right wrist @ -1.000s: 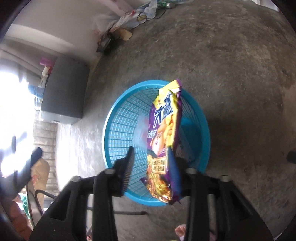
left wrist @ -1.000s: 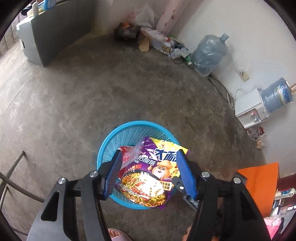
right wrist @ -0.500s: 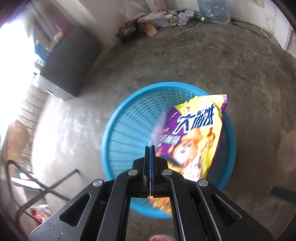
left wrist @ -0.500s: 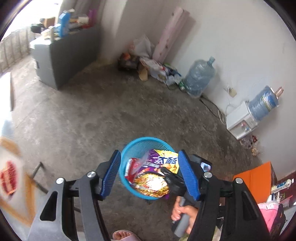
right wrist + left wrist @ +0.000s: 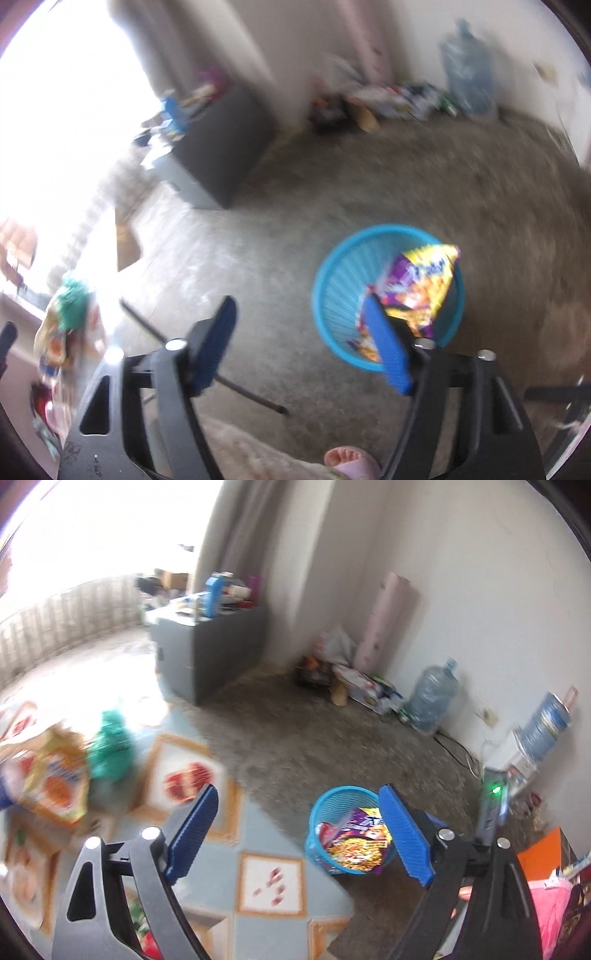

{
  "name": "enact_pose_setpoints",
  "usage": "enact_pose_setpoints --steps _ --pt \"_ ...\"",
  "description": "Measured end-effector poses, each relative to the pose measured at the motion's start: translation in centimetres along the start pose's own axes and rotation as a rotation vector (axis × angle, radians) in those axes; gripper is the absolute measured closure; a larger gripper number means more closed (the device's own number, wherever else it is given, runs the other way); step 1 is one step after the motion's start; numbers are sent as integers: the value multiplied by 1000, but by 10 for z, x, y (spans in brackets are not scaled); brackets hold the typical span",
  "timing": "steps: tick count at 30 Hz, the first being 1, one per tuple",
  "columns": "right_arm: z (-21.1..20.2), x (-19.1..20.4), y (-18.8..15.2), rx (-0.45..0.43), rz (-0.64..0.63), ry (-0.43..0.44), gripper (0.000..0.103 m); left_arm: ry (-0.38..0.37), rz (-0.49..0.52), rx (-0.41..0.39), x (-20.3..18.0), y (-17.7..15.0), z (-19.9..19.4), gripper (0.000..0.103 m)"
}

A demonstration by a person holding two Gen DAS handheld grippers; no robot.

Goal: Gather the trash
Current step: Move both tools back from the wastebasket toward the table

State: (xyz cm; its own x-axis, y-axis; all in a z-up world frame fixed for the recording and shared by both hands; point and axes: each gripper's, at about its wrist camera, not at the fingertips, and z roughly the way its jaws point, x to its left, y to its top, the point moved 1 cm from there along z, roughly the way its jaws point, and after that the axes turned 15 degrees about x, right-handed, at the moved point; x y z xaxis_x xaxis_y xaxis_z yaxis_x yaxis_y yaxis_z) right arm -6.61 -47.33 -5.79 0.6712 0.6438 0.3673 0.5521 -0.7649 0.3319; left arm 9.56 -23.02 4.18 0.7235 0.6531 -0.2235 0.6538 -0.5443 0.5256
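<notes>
The purple noodle wrapper point(image 5: 356, 843) lies in the blue basket point(image 5: 325, 806) on the concrete floor point(image 5: 295, 746), its top corner poking above the rim in the right wrist view. Both tools are clear of it: the left tool point(image 5: 297, 836) has its jaws spreading wide with nothing between them, and the right tool point(image 5: 306, 347) is opening too, empty.

More rubbish waits on the tiled desk point(image 5: 271, 882) at the left, a green bag point(image 5: 110, 747) and an orange packet point(image 5: 59, 786), both blurred.

My worry is the wrapper: it sits high and light, so a knock to the basket could tip it out. The blur suggests quick swinging, and a hasty reach toward the desk could scatter the loose packets or clip the dark metal leg point(image 5: 207, 373) near the right tool.
</notes>
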Motion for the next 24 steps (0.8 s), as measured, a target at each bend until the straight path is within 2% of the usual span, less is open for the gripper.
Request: enact_pose_setpoints --steps 6,11,15,24 --pt "-22 75 -23 -5 -189 34 14 117 -114 -44 45 -27 -43 11" --pt "-20 122 -50 45 -314 24 9 198 -219 -70 79 -42 -69 10" --pt "-20 150 -68 61 -392 -6 8 265 -282 -81 103 -54 -84 10" --pt "-35 191 -91 34 -481 3 8 373 -380 -68 142 -67 -93 10"
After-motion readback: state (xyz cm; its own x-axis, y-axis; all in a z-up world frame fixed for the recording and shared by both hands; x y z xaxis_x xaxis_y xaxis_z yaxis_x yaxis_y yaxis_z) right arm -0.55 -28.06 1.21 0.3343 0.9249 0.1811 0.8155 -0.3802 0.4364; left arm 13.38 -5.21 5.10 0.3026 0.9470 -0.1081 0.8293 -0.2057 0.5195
